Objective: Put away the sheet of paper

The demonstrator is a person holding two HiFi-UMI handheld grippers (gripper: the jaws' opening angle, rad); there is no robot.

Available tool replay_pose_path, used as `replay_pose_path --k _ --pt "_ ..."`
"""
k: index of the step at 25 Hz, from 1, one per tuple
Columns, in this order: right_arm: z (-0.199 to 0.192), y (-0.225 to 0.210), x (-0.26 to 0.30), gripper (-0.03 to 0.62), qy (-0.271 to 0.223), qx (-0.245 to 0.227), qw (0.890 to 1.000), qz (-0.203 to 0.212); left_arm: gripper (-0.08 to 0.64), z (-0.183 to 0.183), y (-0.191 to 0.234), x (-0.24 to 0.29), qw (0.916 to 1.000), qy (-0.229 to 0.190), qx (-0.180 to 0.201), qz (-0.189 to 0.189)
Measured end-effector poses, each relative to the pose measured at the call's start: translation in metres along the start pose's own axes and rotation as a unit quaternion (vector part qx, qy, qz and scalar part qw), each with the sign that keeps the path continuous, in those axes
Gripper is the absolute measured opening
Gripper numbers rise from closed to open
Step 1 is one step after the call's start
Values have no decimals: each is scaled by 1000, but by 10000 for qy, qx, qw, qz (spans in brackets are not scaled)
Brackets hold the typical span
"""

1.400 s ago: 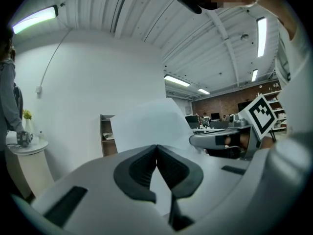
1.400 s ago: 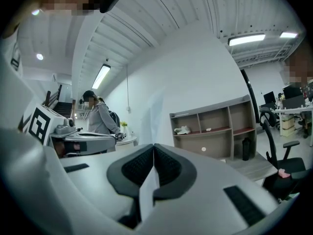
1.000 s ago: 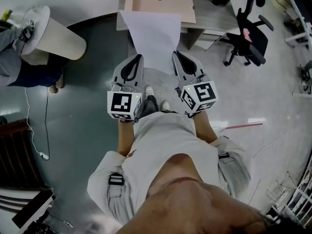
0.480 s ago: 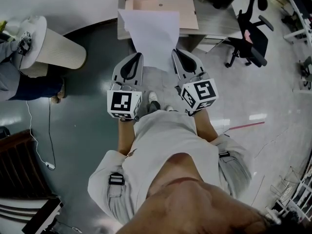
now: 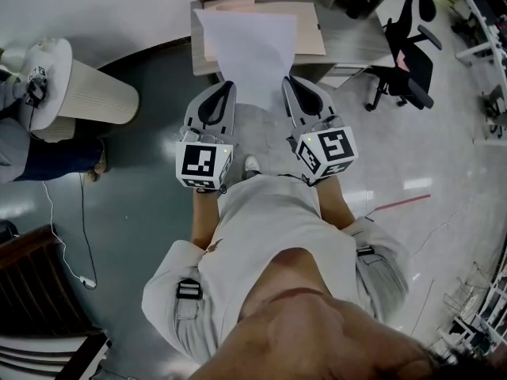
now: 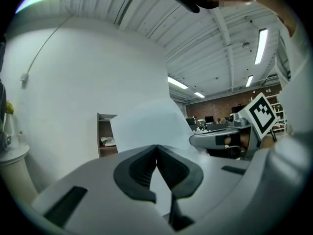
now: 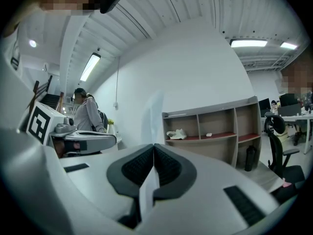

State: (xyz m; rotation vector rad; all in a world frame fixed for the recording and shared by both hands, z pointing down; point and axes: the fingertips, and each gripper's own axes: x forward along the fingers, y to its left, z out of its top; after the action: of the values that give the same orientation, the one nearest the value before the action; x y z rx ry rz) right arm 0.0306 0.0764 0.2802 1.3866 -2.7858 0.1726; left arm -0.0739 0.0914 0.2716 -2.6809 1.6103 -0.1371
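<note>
A white sheet of paper (image 5: 249, 54) hangs in the air between my two grippers, its far end over a tan folder (image 5: 309, 30) on a grey desk (image 5: 348, 34). My left gripper (image 5: 228, 85) is shut on the sheet's near left corner, my right gripper (image 5: 288, 81) on its near right corner. In the left gripper view the sheet of paper (image 6: 146, 126) rises out of the closed jaws of the left gripper (image 6: 156, 147). In the right gripper view the sheet of paper (image 7: 152, 119) shows edge-on, pinched by the right gripper (image 7: 154, 146).
A wooden shelf unit (image 7: 215, 131) stands against the white wall behind the desk. A black office chair (image 5: 408, 54) stands right of the desk. A round cream side table (image 5: 79, 74) and a seated person (image 5: 32, 133) are at the left. The floor is glossy grey.
Both grippers have moved forward with the sheet, so its far end now reaches further over the folder and desk. The jaws stayed shut.
</note>
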Motion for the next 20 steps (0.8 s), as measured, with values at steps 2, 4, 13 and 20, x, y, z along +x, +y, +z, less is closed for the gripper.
replay_pose_path --k 2,4,13,20 --pt "1 1 7 20 2 4 10000 -33 21 -1 7 3 10000 19 10 -32" --pt "0 3 15 20 17 7 10000 -66 21 -3 15 5 10000 43 3 -66" --pt "-11 12 39 20 197 -72 9997 -154 21 -19 41 12 9997 41 -193 -152" --pt "-8 3 52 20 290 -111 9993 -191 21 -20 49 27 9994 60 -283 -195"
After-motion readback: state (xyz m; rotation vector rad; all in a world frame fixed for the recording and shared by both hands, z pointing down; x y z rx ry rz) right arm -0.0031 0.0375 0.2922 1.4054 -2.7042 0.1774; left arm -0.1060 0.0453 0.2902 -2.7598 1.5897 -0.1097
